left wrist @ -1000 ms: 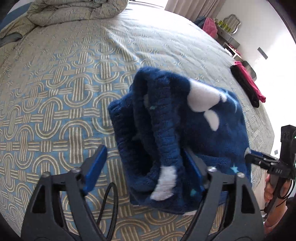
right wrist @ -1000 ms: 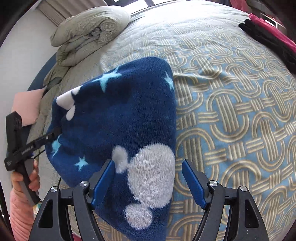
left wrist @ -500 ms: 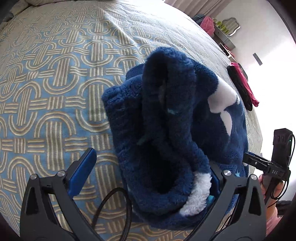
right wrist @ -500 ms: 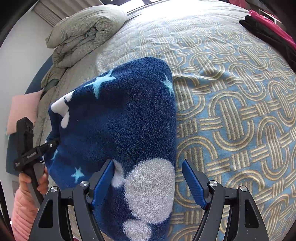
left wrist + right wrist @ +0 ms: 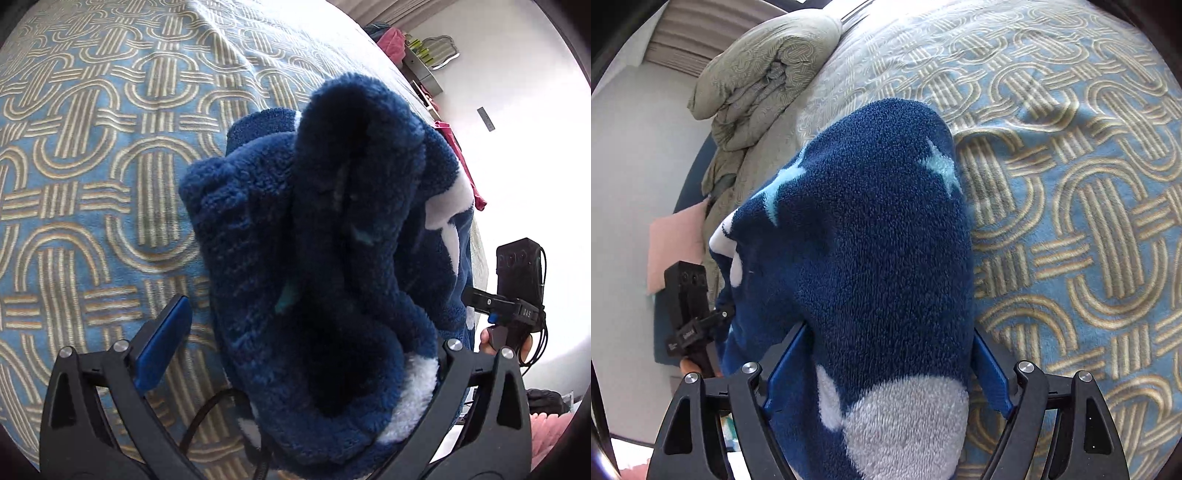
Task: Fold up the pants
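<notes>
The pants (image 5: 325, 258) lie bundled in several thick layers on the bed (image 5: 92, 166), so the folding looks nearly done; only letting go and tidying seem left. Left tool (image 5: 306, 343): spread wide, bundle between its pads, unpinched. Right tool (image 5: 886, 369): jaws opening, the pants' other end between them.

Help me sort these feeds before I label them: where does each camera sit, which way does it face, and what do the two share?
Left wrist: on the left gripper, looking down its open fingers at the bunched blue fleece pants on the patterned bedspread; the right gripper and its hand show at right.
Right wrist: on the right gripper, jaws opening around the pants, facing the rolled duvet; the left gripper shows at left.
Shared: pants, bedspread, each other's gripper.
</notes>
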Demonstrator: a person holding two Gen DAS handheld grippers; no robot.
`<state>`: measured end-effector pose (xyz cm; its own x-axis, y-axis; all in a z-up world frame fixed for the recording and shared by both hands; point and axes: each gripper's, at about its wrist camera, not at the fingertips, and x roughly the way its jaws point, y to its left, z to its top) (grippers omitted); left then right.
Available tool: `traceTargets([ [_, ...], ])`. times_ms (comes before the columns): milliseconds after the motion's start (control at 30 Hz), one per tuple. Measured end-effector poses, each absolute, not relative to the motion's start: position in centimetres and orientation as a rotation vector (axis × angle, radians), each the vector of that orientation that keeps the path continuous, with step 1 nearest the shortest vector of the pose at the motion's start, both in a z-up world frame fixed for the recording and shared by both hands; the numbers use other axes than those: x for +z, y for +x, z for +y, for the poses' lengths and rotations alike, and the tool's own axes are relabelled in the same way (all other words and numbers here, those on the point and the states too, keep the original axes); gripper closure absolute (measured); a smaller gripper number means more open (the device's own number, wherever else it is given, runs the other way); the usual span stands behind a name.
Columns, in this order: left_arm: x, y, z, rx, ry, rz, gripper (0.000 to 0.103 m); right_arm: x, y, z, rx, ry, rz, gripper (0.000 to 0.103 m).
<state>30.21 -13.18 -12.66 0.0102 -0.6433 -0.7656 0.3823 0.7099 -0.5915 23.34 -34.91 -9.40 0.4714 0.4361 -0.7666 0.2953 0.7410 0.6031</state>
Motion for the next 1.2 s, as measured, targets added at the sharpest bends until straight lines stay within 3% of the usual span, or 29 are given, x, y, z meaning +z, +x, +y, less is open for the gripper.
traceTargets([
  [100, -12.6, 30.3, -13.2, -0.822, -0.221, 1.324, 0.002, -9.8, 23.9, -34.9, 0.108, 0.800, 1.104, 0.015],
  [167, -11.9, 29.9, -13.9, -0.860, -0.193, 1.290, 0.024, -9.6, 24.4, -34.4, 0.113, 0.778, 1.111, 0.015],
  [267, -10.8, 29.0, -14.7, -0.844, -0.120, 1.239, 0.033, -9.2, 25.0, -33.2, 0.107, 0.704, 1.123, 0.017],
  [300, -10.5, 28.7, -14.9, -0.837, -0.107, 1.226, 0.035, -9.0, 25.1, -32.9, 0.103, 0.684, 1.123, 0.022],
  [400, -9.5, 28.1, -15.2, -0.809, -0.078, 1.202, 0.044, -8.0, 24.9, -32.3, 0.082, 0.643, 1.095, 0.055],
  [467, -9.0, 27.9, -15.3, -0.800, -0.058, 1.191, 0.046, -6.7, 24.5, -31.7, 0.082, 0.601, 1.063, 0.061],
  [533, -8.9, 28.2, -15.3, -0.792, -0.048, 1.212, 0.045, -5.9, 24.0, -31.3, 0.085, 0.575, 1.054, 0.061],
  [600, -9.4, 28.8, -15.3, -0.776, -0.049, 1.241, 0.037, -5.9, 24.3, -31.1, 0.089, 0.555, 1.072, 0.058],
  [733, -10.8, 30.2, -15.0, -0.732, -0.075, 1.282, 0.004, -7.1, 24.7, -32.0, 0.076, 0.632, 1.110, 0.044],
  [767, -11.6, 30.3, -14.7, -0.732, -0.103, 1.303, 0.000, -7.4, 24.7, -32.3, 0.076, 0.644, 1.115, 0.041],
  [900, -13.1, 31.0, -14.2, -0.762, -0.225, 1.362, 0.000, -8.9, 23.8, -33.5, 0.094, 0.696, 1.121, 0.025],
  [933, -12.8, 30.7, -14.5, -0.770, -0.196, 1.333, 0.001, -9.4, 23.6, -33.7, 0.107, 0.728, 1.121, 0.024],
  [1000, -12.1, 30.0, -15.2, -0.816, -0.179, 1.292, 0.022, -9.7, 23.8, -33.8, 0.118, 0.749, 1.120, 0.025],
  [1033, -11.4, 29.6, -15.7, -0.840, -0.171, 1.271, 0.035, -9.4, 24.0, -33.5, 0.130, 0.728, 1.119, 0.037],
  [1133, -9.9, 28.4, -16.6, -0.811, -0.066, 1.210, 0.044, -7.9, 24.2, -32.6, 0.126, 0.669, 1.096, 0.059],
  [1200, -9.0, 27.7, -16.6, -0.812, -0.057, 1.183, 0.050, -6.8, 23.9, -32.3, 0.119, 0.646, 1.074, 0.063],
])
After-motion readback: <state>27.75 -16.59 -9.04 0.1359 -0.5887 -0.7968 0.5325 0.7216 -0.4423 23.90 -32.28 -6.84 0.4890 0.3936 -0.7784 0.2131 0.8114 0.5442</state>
